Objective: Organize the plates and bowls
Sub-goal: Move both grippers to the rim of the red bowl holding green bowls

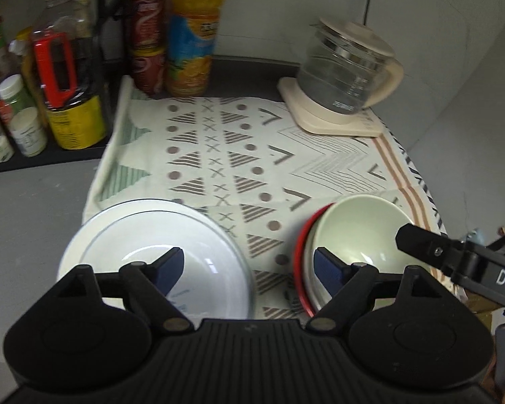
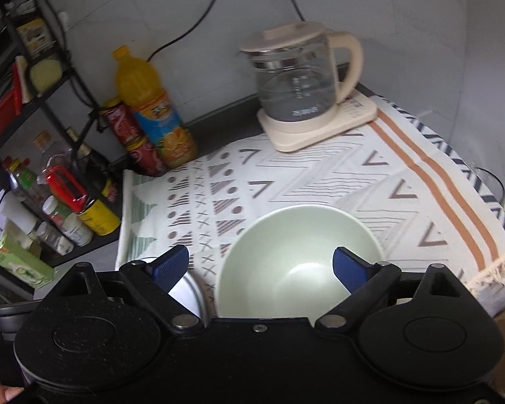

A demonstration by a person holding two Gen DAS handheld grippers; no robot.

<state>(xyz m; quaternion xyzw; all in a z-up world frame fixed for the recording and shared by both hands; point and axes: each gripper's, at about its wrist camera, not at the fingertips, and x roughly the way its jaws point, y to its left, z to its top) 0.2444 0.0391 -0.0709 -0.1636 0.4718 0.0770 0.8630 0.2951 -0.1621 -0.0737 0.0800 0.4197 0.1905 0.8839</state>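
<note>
In the left wrist view, a clear glass bowl sits in a white plate at the near left of the patterned cloth. A pale green bowl sits stacked in a white bowl and a red-rimmed dish at the near right. My left gripper is open and empty above the cloth between the two stacks. My right gripper is open and empty above the green bowl; one of its fingers shows over the bowl's right rim. The plate's edge shows under its left pad.
A glass kettle on a cream base stands at the cloth's far right. An orange juice bottle and stacked red cans stand at the back. A black rack with jars and bottles lines the left. The cloth's fringed edge hangs at the right.
</note>
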